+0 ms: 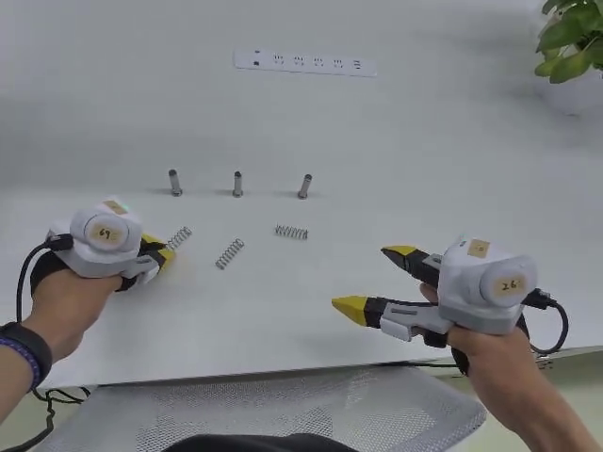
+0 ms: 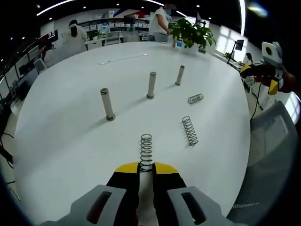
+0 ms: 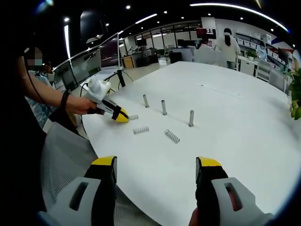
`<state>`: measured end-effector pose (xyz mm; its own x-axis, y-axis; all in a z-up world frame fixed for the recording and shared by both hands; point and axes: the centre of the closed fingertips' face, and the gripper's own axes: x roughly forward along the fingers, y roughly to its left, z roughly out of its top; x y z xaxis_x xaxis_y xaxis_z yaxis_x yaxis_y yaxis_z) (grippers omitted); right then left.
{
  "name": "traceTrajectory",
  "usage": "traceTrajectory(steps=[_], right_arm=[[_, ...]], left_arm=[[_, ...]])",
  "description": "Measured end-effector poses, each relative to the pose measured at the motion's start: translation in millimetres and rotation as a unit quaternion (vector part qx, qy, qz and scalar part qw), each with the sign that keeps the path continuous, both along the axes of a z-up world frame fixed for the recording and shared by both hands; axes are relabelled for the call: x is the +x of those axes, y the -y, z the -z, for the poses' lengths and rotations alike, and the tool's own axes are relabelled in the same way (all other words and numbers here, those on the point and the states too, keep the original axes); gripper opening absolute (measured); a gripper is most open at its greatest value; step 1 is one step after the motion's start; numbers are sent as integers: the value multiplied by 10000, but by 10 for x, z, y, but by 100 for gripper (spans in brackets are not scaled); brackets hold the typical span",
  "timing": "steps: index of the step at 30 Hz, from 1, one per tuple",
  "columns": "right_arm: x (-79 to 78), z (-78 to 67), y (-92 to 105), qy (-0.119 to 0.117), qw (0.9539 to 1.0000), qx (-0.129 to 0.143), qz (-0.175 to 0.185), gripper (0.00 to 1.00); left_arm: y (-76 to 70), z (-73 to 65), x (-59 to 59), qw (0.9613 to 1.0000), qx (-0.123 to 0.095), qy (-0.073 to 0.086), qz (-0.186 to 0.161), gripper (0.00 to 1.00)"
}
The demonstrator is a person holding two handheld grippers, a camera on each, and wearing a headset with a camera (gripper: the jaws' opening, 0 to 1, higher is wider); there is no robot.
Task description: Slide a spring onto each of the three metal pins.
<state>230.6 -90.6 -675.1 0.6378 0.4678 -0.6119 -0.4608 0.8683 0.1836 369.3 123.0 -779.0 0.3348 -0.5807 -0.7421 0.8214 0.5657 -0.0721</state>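
Three metal pins stand upright in a row on the white table: left pin [image 1: 175, 183], middle pin [image 1: 237, 184], right pin [image 1: 304, 186]. None has a spring on it. Three springs lie flat in front of them: left spring [image 1: 179, 237], middle spring [image 1: 230, 253], right spring [image 1: 291, 232]. My left gripper [image 1: 160, 254] rests low on the table, its yellow tips closed narrowly on the near end of the left spring [image 2: 146, 150]. The right gripper [image 1: 375, 279] hovers near the table's front edge, jaws wide apart and empty, well short of the right spring [image 3: 171, 136].
A white power strip [image 1: 303, 63] lies at the back of the table. A potted plant [image 1: 570, 38] stands at the far right corner. A mesh chair [image 1: 311, 410] sits below the table's front edge. People stand in the office behind.
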Motion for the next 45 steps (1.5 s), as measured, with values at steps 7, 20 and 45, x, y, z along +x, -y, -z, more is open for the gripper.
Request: traceTrajectory(steps=[7,20,45], right_arm=[[-10,11,-25,-7,10000,16,-49,67],[12,30,-118,-11,9997,106,-219,65],[142,37,-405,88,9963,432,-740,55]], left_arm=[[-26,-81,-8,10000,-51,52,34,2],[-12,-339,-56,9991,-131,308,271,2],[458,-737,-531,9877,-354,662,1375,2]])
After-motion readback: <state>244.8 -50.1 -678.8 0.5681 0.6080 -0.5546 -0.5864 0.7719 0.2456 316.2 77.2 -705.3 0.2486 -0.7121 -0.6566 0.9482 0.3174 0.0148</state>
